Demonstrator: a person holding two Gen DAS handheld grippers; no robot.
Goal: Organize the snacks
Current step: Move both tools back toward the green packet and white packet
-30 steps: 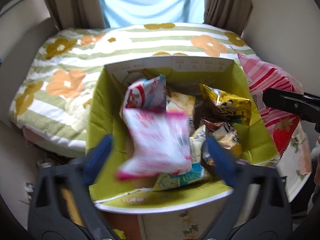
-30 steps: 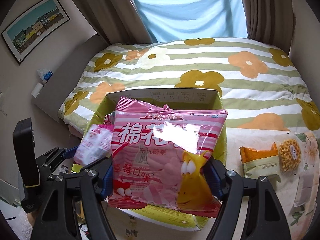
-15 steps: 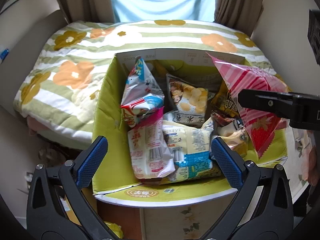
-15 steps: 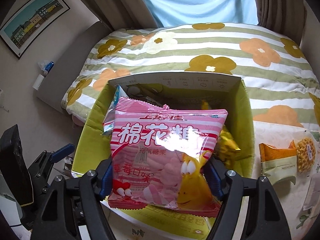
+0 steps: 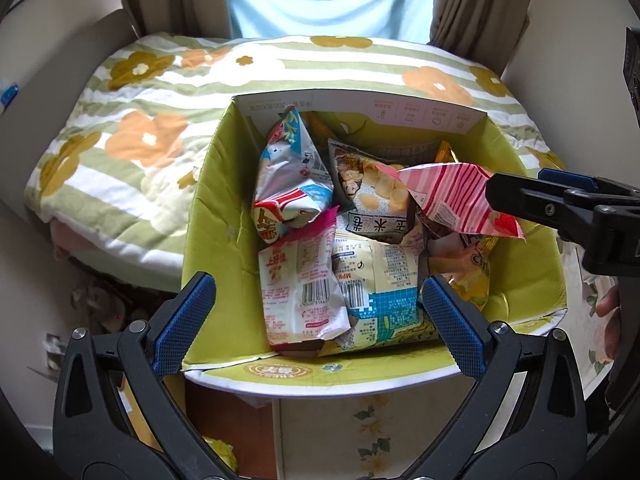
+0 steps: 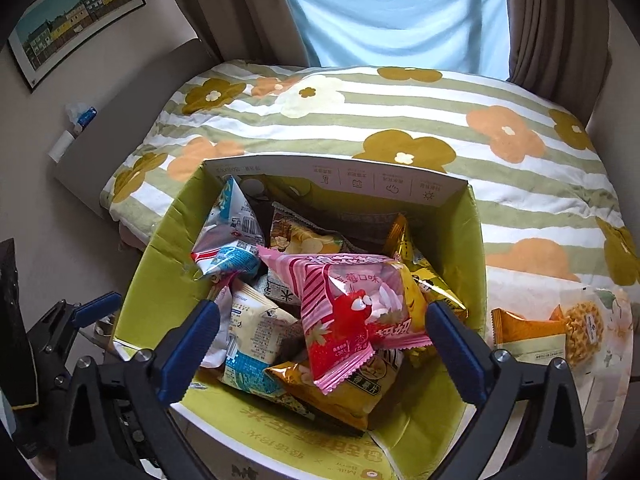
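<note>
Bedroom, floral bed (image 6: 400, 120) behind the box (image 6: 460, 248). Pink marshmallow bag (image 6: 352, 304) lies on the pile inside, right gripper (image 6: 320, 344) and left gripper (image 5: 316, 316) jaws both wide, empty. I'd lift clear, then fetch the waffle pack (image 6: 580, 332) beside the box's right edge.

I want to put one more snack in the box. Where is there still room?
The cardboard box is crowded in the middle and left, where the pink marshmallow bag lies on the pile. Bare green wall shows along the right side, past the yellow bag. The flowered blanket behind the box is bare too.
</note>
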